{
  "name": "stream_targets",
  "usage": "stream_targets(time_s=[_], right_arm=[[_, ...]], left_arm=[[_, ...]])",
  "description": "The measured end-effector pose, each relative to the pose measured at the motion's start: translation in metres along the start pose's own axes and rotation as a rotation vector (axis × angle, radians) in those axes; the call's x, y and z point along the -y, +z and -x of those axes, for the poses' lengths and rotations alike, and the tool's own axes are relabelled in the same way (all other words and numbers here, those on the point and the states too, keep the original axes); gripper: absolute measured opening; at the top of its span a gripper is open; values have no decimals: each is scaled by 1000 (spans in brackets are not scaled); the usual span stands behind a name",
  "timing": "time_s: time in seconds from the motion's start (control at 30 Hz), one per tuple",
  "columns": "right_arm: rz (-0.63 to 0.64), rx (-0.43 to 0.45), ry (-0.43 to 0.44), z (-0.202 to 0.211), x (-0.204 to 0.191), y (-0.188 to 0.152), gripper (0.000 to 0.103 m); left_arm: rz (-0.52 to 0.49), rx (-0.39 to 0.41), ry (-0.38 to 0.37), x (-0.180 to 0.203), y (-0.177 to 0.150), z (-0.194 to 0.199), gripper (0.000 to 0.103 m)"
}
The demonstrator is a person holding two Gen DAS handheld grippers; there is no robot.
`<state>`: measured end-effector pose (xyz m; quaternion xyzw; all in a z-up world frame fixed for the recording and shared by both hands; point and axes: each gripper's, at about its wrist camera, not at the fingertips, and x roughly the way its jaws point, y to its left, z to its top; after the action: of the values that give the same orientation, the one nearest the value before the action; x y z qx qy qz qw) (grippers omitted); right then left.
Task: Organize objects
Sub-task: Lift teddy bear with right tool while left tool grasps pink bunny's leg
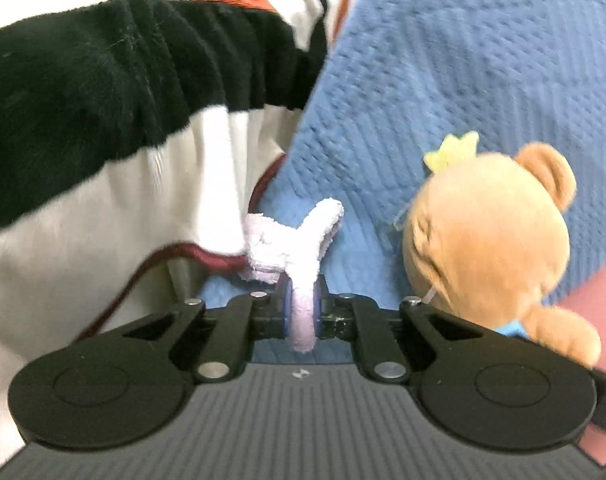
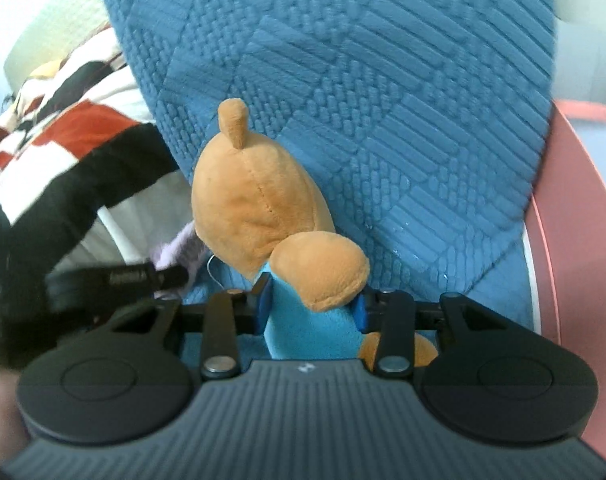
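My left gripper [image 1: 301, 312] is shut on a small pale lilac plush toy [image 1: 291, 248], pinching a thin limb of it between the blue pads. My right gripper [image 2: 311, 308] is shut on a brown teddy bear [image 2: 259, 208], gripping its light blue body just under the raised arm. The bear also shows in the left wrist view [image 1: 487, 240], to the right, with a yellow crown on its head. The lilac toy [image 2: 179, 248] and the left gripper's finger show at the left of the right wrist view. Both toys are against a blue textured cushion [image 2: 383, 100].
A fleece blanket [image 1: 103, 100] in black, white and red lies to the left of the blue cushion [image 1: 463, 60]. A pink rim [image 2: 571, 208] of the seat runs along the right side.
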<state>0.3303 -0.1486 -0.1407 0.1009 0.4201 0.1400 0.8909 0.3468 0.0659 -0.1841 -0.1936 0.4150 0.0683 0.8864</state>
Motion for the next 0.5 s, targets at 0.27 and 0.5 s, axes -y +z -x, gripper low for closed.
stream_targets(time_s=[0.27,0.5], right_arm=[[-63,26,-15,32,1,-21,40],[-85,32,-19,63,0,-50,40]], left_arm=[[-46,-46,-36,-4,-23,24,12],[-45,-99,-47,-27,-42,40,13]])
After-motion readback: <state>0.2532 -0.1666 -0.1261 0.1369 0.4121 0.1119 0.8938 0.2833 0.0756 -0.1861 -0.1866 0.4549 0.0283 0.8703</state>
